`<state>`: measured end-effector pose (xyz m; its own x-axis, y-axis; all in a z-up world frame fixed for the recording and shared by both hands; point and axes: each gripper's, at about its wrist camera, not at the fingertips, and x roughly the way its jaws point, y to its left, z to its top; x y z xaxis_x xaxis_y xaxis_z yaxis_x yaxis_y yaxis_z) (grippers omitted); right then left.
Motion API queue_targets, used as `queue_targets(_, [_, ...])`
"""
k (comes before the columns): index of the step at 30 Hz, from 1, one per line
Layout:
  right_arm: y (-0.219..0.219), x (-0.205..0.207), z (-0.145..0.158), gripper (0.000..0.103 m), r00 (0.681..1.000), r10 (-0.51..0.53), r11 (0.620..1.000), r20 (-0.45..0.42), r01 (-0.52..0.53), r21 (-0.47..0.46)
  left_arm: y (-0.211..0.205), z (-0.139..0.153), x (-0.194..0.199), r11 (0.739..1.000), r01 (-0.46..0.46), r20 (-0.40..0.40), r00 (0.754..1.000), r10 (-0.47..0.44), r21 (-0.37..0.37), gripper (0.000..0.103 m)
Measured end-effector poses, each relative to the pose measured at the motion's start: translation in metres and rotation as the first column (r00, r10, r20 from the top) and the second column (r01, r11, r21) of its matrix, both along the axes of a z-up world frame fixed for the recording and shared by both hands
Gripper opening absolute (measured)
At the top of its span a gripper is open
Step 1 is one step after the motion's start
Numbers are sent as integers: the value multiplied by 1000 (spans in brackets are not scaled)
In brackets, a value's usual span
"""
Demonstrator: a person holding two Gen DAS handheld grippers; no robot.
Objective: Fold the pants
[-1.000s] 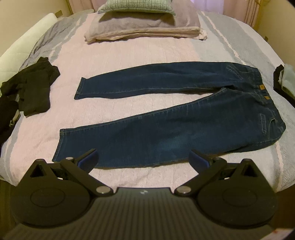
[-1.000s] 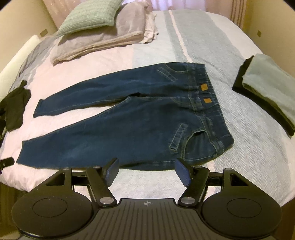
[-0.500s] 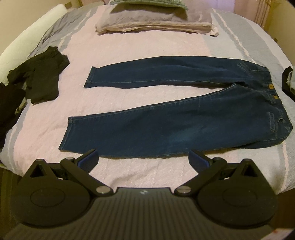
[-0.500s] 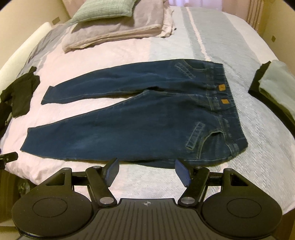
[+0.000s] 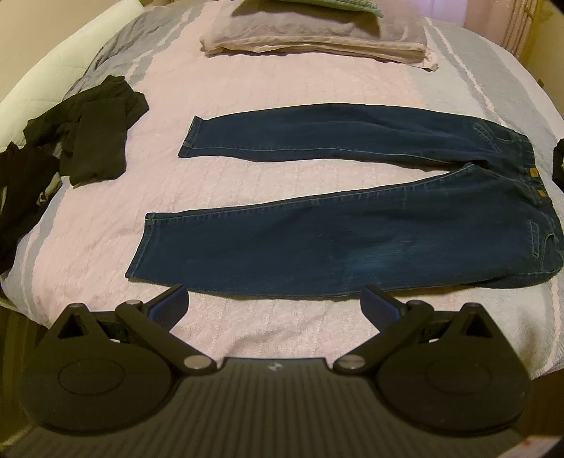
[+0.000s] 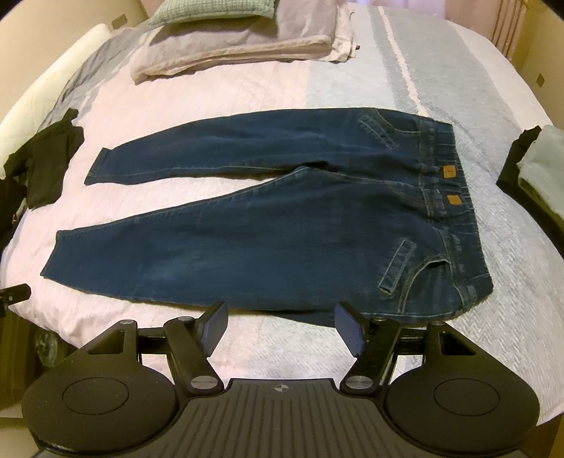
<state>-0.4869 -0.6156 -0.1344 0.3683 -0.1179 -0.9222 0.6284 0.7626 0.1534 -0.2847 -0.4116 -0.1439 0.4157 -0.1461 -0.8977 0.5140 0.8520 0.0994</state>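
Dark blue jeans (image 5: 335,243) (image 6: 268,232) lie flat on the bed, waistband to the right, both legs spread apart and running left. In the left wrist view my left gripper (image 5: 275,304) hangs open over the bedspread just short of the near leg's lower edge, holding nothing. In the right wrist view my right gripper (image 6: 280,322) is open too, its blue pads at the near edge of the seat and thigh, with only bedspread between them. Two tan patches (image 6: 449,172) mark the waistband.
Black clothes (image 5: 95,141) (image 6: 46,158) lie bunched at the bed's left side. Stacked pillows (image 5: 310,31) (image 6: 243,38) sit at the far end. A folded black and grey pile (image 6: 535,169) rests at the right edge. The bed's near edge (image 5: 21,310) drops off below my grippers.
Both grippers have shifted across the bed and sunk slightly toward the jeans, which now sit further right in both views. Their jaws stay as wide as before. The jeans have not moved.
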Motion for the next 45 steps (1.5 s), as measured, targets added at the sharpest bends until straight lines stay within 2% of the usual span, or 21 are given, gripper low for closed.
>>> queue_targets(4, [-6, 11, -1, 64, 1000, 9, 1000, -10, -9, -24, 2, 1, 21, 997, 77, 7, 997, -77, -6, 102])
queue_targets(8, [-28, 22, -1, 64, 999, 30, 997, -18, -31, -70, -4, -4, 60, 983, 184, 15, 983, -184, 0, 102])
queue_targets(11, [-53, 28, -1, 64, 997, 73, 993, -20, -75, -92, -19, -17, 102, 963, 270, 14, 963, -270, 16, 101])
queue_targets(14, [-84, 37, -4, 64, 989, 137, 979, -59, -144, -141, -36, -26, 139, 941, 337, 10, 941, -338, 24, 101])
queue_targets(19, [-144, 59, -20, 64, 957, 275, 943, -88, -287, -171, -73, -40, 196, 916, 400, 14, 916, -400, 39, 101])
queue_targets(21, [-173, 67, -30, 64, 948, 306, 933, -91, -318, -171, -88, -47, 217, 916, 399, 29, 916, -401, 44, 101])
queue_targets(25, [-226, 94, -49, 64, 915, 390, 896, -107, -404, -185, -114, -64, 255, 911, 410, 32, 911, -412, 47, 93])
queue_targets(29, [-269, 124, -69, 63, 876, 460, 857, -147, -481, -184, -134, -89, 295, 877, 477, 22, 878, -479, 64, 88])
queue_targets(32, [-293, 143, -85, 60, 858, 483, 843, -173, -510, -174, -141, -108, 324, 854, 514, -5, 857, -515, 79, 83])
queue_targets(34, [-306, 154, -97, 57, 852, 490, 839, -184, -518, -164, -146, -125, 348, 834, 545, -27, 838, -545, 86, 77])
queue_targets(37, [-323, 171, -116, 53, 847, 493, 839, -200, -523, -148, -151, -152, 381, 788, 606, -58, 795, -604, 110, 73])
queue_targets(38, [-327, 177, -123, 51, 843, 496, 837, -210, -528, -143, -153, -161, 391, 769, 629, -74, 777, -625, 118, 68])
queue_targets(41, [-339, 195, -144, 47, 826, 514, 824, -231, -550, -134, -162, -188, 419, 704, 699, -116, 715, -689, 125, 60])
queue_targets(42, [-342, 201, -150, 44, 823, 515, 822, -238, -553, -133, -166, -198, 427, 680, 723, -137, 691, -709, 125, 56])
queue_targets(44, [-348, 210, -161, 42, 818, 520, 820, -244, -559, -126, -172, -215, 439, 641, 757, -179, 654, -736, 127, 36])
queue_targets(45, [-351, 214, -166, 42, 814, 524, 817, -250, -564, -123, -174, -224, 444, 615, 777, -204, 629, -750, 135, 34])
